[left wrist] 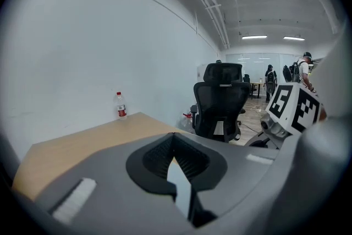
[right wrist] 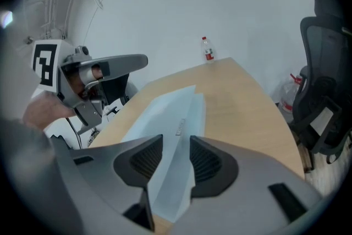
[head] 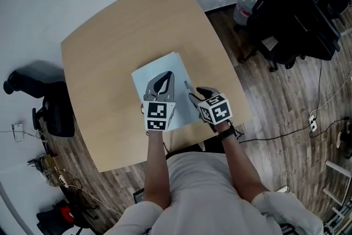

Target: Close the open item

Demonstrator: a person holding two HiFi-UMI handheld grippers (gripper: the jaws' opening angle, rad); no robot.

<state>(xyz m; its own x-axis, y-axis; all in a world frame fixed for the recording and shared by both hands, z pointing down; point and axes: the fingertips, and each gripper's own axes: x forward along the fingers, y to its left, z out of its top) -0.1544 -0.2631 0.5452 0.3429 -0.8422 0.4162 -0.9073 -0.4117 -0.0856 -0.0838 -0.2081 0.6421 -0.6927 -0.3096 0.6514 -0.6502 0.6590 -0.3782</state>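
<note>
The pale blue folder [head: 159, 66] is lying flat on the worktop [head: 121, 36], toward your side, with its upper leaf resting on the lower one and slightly offset. The closing is therefore looking essentially done. You are holding the right tool [right wrist: 176, 143] with its jaws standing wide, the folder's near edge between them but unpressed. Your left tool [head: 165, 78] is lying over the folder, tips together, gripping nothing visible. Probably only squaring the leaves is remaining.
</note>
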